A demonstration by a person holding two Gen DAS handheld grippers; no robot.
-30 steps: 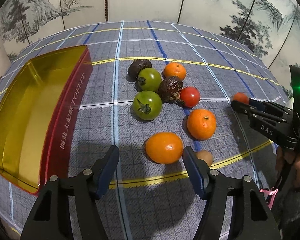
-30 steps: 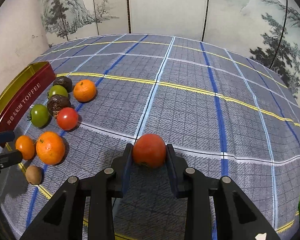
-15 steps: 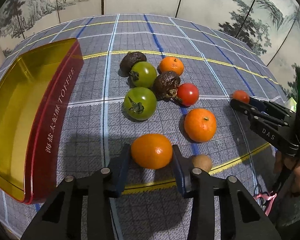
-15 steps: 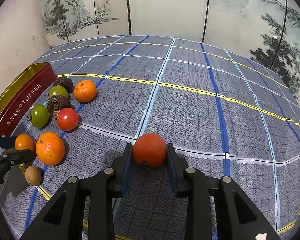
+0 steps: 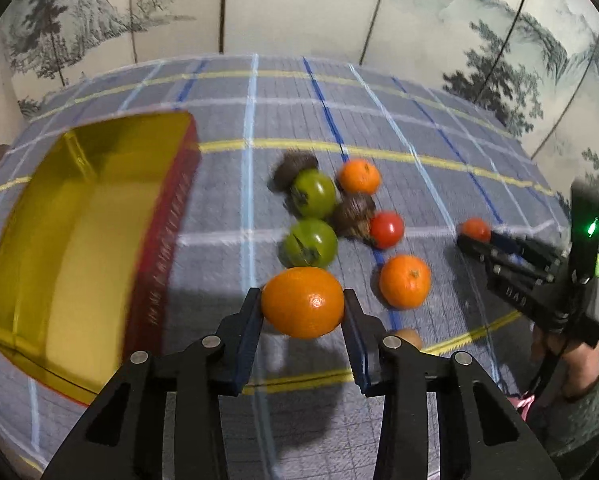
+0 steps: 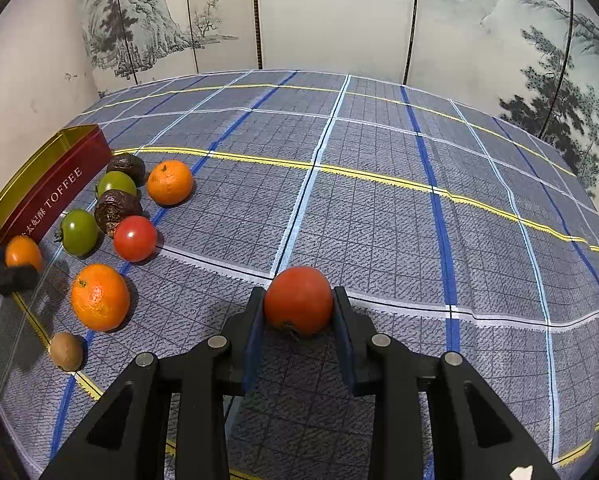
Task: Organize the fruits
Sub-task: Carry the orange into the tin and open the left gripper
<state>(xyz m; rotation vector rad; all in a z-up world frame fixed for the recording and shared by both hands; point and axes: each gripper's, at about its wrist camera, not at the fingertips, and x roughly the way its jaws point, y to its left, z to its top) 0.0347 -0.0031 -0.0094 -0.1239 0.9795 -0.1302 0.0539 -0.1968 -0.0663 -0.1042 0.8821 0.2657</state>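
Sitting at the far left of the worktop (image 6: 379,208), an open gold tin (image 5: 71,240) with a red side holds nothing visible. Just right of it, the left gripper (image 5: 303,308) has its fingers (image 5: 251,320) pinching a large orange (image 5: 302,302), which looks raised off the checked cloth. Beyond that lies a cluster: two green tomatoes (image 5: 310,242), two dark wrinkled fruits (image 5: 353,210), a small orange (image 5: 359,176) and a red tomato (image 5: 386,229). Another orange (image 5: 405,281) lies near the left gripper's right finger, and a small brown fruit (image 6: 66,351) sits close to the yellow stripe. Further right, well apart from the cluster, the right gripper (image 6: 299,308) has its fingers (image 6: 255,328) clamped on a red-orange tomato (image 6: 298,300) just above the cloth.
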